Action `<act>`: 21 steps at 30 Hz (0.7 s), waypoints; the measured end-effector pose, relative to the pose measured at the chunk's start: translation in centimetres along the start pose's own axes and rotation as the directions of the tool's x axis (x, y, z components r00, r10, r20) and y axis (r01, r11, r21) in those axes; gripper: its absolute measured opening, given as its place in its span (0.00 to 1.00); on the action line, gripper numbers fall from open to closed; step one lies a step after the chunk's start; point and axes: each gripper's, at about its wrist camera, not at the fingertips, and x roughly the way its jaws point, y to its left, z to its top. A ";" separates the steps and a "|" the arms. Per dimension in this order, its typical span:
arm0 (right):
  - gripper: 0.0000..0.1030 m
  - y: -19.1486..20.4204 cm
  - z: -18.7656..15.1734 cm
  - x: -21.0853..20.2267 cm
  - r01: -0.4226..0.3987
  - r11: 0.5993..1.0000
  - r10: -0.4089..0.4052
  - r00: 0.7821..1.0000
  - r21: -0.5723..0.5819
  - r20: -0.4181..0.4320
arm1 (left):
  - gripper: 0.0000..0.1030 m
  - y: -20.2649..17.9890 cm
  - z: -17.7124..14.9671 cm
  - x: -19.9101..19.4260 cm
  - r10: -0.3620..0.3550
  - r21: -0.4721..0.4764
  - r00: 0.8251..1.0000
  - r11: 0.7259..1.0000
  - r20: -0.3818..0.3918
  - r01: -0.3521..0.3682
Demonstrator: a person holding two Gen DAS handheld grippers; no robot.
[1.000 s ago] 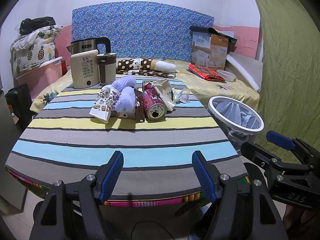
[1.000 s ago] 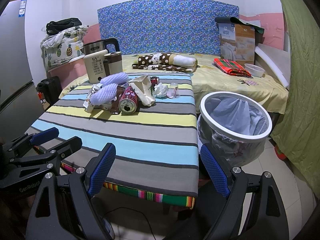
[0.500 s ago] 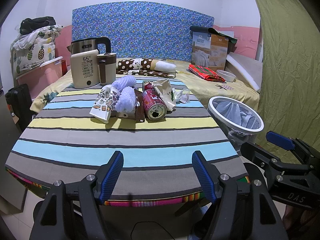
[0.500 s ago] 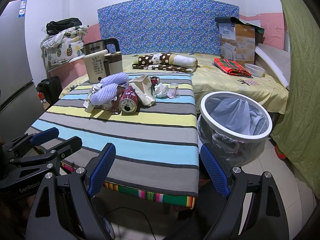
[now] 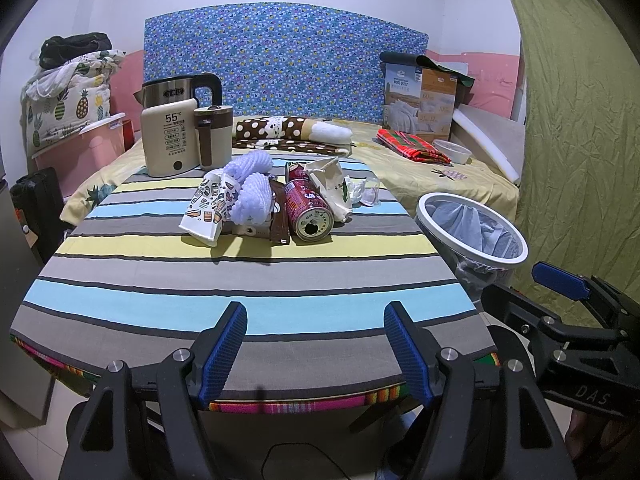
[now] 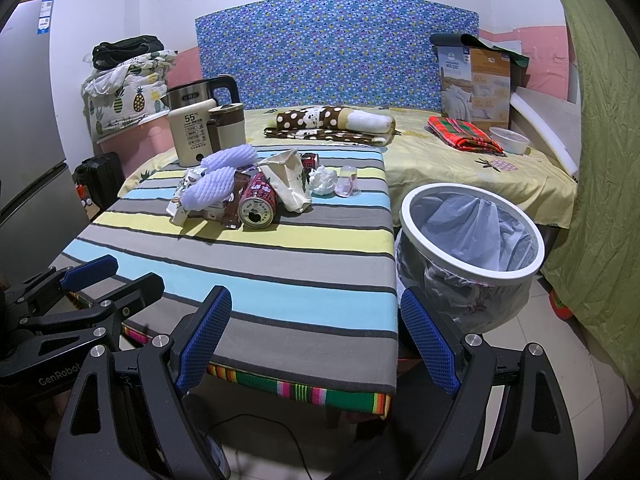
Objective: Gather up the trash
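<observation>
On the striped table, trash beside a bin.

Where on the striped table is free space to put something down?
The near half of the table is bare, from the near edge up to the red can and paper cup. The far middle is crowded with trash; the kettle fills the far left corner.

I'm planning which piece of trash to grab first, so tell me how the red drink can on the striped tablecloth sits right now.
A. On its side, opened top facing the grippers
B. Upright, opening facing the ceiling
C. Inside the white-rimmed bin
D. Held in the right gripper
A. The red drink can lies on its side on the striped tablecloth, its opened top toward the cameras, in the trash pile, outside the white-rimmed bin.
</observation>
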 end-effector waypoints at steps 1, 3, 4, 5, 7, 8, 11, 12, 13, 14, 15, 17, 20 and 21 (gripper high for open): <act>0.85 0.0 0.0 0.0 0.000 1.000 0.000 1.000 0.000 0.000 | 0.69 0.0 0.0 0.0 -0.001 0.001 1.000 1.000 -0.001 0.001; 0.85 0.0 0.0 0.0 -0.001 1.000 0.001 1.000 0.000 0.000 | 0.69 0.0 0.0 0.1 -0.003 0.002 1.000 1.000 -0.002 0.003; 0.85 0.0 0.0 0.0 -0.001 1.000 0.001 1.000 0.000 0.000 | 0.69 0.0 0.0 0.1 -0.003 0.002 1.000 1.000 -0.001 0.003; 0.85 0.0 0.0 0.0 0.000 1.000 0.000 1.000 0.000 -0.001 | 0.69 0.0 0.0 0.1 -0.002 0.001 1.000 1.000 -0.001 0.002; 0.85 0.0 0.0 0.0 -0.001 1.000 0.001 1.000 0.000 0.000 | 0.69 0.0 0.0 0.1 -0.002 0.000 1.000 1.000 -0.001 0.002; 0.85 0.0 0.0 0.0 0.000 1.000 0.000 1.000 0.000 0.000 | 0.69 0.0 0.0 0.1 -0.002 0.000 1.000 1.000 -0.001 0.002; 0.85 0.0 0.0 0.1 0.000 1.000 0.000 1.000 0.000 0.000 | 0.69 -0.1 -0.1 0.1 -0.003 0.000 1.000 1.000 -0.001 0.003; 0.85 0.0 0.0 0.0 -0.001 1.000 0.001 1.000 0.000 -0.001 | 0.69 -0.1 -0.1 0.1 -0.002 0.001 1.000 1.000 -0.001 0.002; 0.85 0.0 0.0 0.0 -0.001 1.000 0.001 1.000 0.000 -0.001 | 0.69 0.0 0.0 0.1 -0.002 0.001 1.000 1.000 -0.002 0.002; 0.85 0.0 0.0 0.0 -0.001 1.000 0.001 1.000 0.000 -0.001 | 0.69 0.0 0.0 0.1 -0.002 0.000 1.000 1.000 -0.001 0.002; 0.85 0.0 0.0 0.0 -0.001 1.000 0.001 1.000 0.000 0.000 | 0.69 0.0 -0.1 0.1 -0.002 0.000 1.000 1.000 -0.001 0.002; 0.85 0.0 0.0 0.0 0.000 1.000 0.000 1.000 0.000 0.000 | 0.69 0.0 0.0 0.1 -0.002 0.000 1.000 1.000 -0.001 0.002; 0.85 0.0 0.0 0.0 -0.001 1.000 0.001 1.000 0.000 -0.001 | 0.69 -0.1 -0.1 0.1 -0.003 0.000 1.000 1.000 -0.002 0.003; 0.85 0.0 0.0 0.1 -0.001 1.000 0.001 1.000 0.000 -0.001 | 0.69 -0.1 -0.1 0.1 -0.004 0.000 1.000 1.000 -0.003 0.004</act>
